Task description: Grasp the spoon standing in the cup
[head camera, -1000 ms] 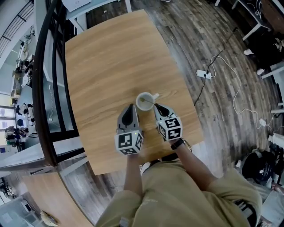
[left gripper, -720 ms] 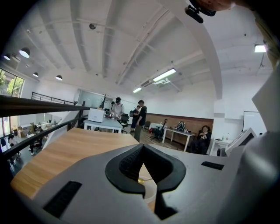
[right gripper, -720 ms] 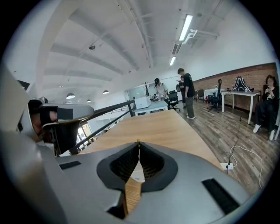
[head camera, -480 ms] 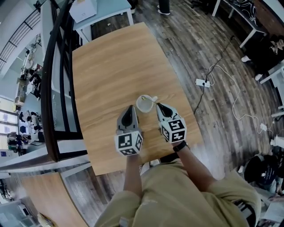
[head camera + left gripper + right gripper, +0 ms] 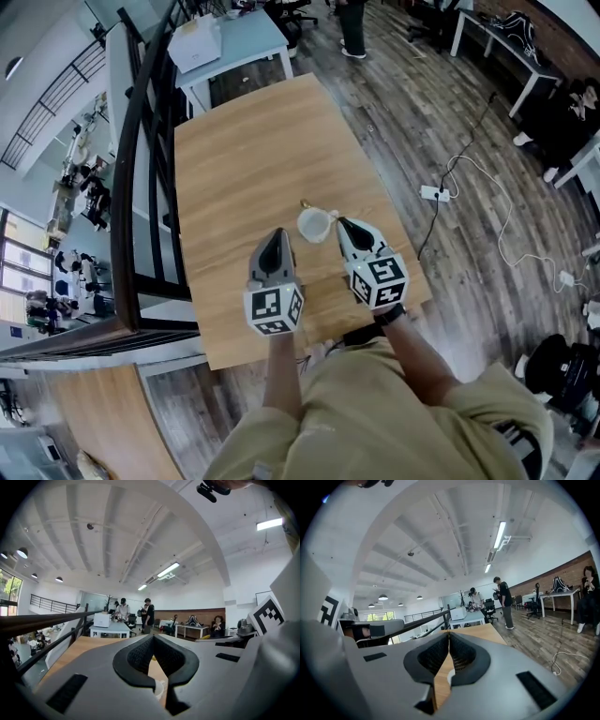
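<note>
In the head view the grasp has not begun: the cup [image 5: 314,225] sits on the tabletop [image 5: 253,159] just ahead of the left claw [image 5: 275,235] and right claw [image 5: 343,223]. The spoon [image 5: 305,202] stands in it, its long axis near upright, its gold end leaning past the far rim. The left gripper view shows that claw's tips together on nothing. The right gripper view shows the same, so next, I judge, one claw must spread and close round the handle.
</note>
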### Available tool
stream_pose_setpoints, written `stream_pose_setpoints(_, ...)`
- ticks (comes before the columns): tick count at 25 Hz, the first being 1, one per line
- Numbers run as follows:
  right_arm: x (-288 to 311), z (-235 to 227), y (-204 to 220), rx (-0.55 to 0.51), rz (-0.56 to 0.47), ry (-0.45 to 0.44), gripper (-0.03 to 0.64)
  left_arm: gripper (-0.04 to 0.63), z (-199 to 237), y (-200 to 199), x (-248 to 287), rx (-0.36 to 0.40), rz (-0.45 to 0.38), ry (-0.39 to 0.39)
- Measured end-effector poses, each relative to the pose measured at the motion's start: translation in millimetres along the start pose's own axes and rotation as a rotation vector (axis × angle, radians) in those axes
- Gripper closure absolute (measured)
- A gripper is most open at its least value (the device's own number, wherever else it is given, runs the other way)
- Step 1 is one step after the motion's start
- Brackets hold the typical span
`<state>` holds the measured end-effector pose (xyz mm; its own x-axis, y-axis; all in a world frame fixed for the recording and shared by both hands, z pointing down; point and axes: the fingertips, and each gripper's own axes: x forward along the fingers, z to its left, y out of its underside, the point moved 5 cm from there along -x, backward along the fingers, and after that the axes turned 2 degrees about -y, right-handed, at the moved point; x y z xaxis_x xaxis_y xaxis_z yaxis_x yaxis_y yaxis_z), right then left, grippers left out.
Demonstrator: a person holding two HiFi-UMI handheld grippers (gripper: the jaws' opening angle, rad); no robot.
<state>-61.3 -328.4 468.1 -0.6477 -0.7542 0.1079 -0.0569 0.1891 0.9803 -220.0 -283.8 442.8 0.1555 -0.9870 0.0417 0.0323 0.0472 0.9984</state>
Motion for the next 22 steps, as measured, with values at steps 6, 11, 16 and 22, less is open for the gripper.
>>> stream_pose_setpoints(6,-28,16,-33,-0.049,-0.079,-0.003,0.600,0.591,-10,-29,-29,0.048,-0.069,-0.009)
stream_pose_setpoints(11,-48,28,-55,-0.083,-0.144,0.010,0.600,0.591,-13,-48,-51,0.062,-0.125,-0.020)
stream_pose_setpoints(16,-61,33,-70,-0.097,-0.179,0.018,0.600,0.591,-18,-61,-64,0.074,-0.158,-0.022)
stream_pose_setpoints(22,-70,33,-73,-0.119,-0.191,0.034,0.600,0.591,-22,-61,-67,0.057,-0.176,-0.007)
